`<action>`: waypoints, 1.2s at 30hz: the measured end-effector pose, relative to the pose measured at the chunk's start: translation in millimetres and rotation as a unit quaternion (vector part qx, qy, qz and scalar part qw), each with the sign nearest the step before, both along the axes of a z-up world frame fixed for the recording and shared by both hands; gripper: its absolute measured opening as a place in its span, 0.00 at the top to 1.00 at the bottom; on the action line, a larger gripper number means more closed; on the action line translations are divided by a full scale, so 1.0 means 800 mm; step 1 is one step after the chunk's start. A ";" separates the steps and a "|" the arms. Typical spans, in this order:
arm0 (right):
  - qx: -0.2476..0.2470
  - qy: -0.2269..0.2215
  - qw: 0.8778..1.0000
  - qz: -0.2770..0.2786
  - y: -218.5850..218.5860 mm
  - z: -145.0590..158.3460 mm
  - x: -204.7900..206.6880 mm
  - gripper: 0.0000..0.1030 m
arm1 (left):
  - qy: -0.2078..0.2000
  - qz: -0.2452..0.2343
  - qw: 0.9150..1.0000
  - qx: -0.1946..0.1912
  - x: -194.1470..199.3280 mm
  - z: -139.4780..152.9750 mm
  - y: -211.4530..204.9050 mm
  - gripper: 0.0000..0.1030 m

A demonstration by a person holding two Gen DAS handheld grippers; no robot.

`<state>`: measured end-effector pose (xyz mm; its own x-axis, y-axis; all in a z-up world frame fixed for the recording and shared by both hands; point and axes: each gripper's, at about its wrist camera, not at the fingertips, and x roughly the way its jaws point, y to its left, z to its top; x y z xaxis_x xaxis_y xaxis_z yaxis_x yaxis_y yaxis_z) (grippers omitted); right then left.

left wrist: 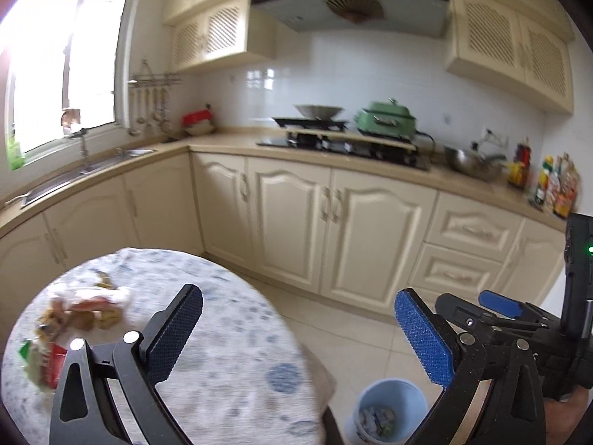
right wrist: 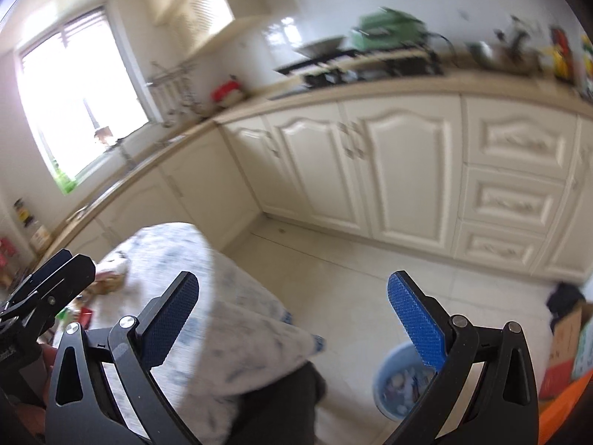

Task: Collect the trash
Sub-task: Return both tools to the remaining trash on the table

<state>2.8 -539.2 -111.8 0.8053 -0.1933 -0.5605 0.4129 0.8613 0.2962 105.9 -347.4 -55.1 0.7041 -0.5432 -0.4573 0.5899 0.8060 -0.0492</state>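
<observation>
A round table with a blue-patterned white cloth (left wrist: 229,333) holds a pile of snack wrappers and crumpled trash (left wrist: 85,311) at its left side. A light blue bin (left wrist: 389,404) with wrappers inside stands on the floor right of the table. My left gripper (left wrist: 298,333) is open and empty, above the table's right edge. My right gripper (right wrist: 292,319) is open and empty, above the table edge and floor. The table (right wrist: 237,319), trash (right wrist: 107,282) and bin (right wrist: 393,385) show in the right wrist view. The right gripper (left wrist: 496,307) appears at the right of the left wrist view.
Cream kitchen cabinets (left wrist: 333,222) run along the back, with a stove, wok and green pot (left wrist: 385,118) on the counter. A sink (left wrist: 74,174) sits under the window at left. Cardboard boxes (right wrist: 570,337) stand on the tile floor at right.
</observation>
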 end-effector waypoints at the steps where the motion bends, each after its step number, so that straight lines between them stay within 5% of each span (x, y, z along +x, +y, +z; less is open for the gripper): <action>1: -0.007 -0.007 1.000 0.012 0.016 0.011 0.009 0.00 | -0.006 0.010 1.000 -0.005 -0.017 0.008 0.041 0.01; 12: -0.064 -0.062 0.989 0.120 0.171 0.084 0.068 0.00 | -0.056 0.133 0.989 -0.042 -0.090 0.019 0.208 0.01; 21: -0.122 -0.092 0.970 0.190 0.283 0.109 0.096 0.00 | -0.070 0.233 0.969 -0.050 -0.127 0.004 0.299 0.01; 29: -0.138 -0.076 0.960 0.229 0.328 0.090 0.129 0.00 | -0.050 0.276 0.960 -0.019 -0.125 -0.025 0.328 0.01; 36: -0.131 -0.033 0.961 0.241 0.334 0.049 0.176 0.00 | 0.000 0.279 0.960 0.005 -0.058 -0.050 0.322 0.01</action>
<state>144.0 -271.7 -72.9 0.8687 0.0842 -0.4881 -0.0654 0.9963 0.0553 59.1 -89.8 -95.3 0.8841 -0.0775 -0.4608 0.0668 0.9970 -0.0395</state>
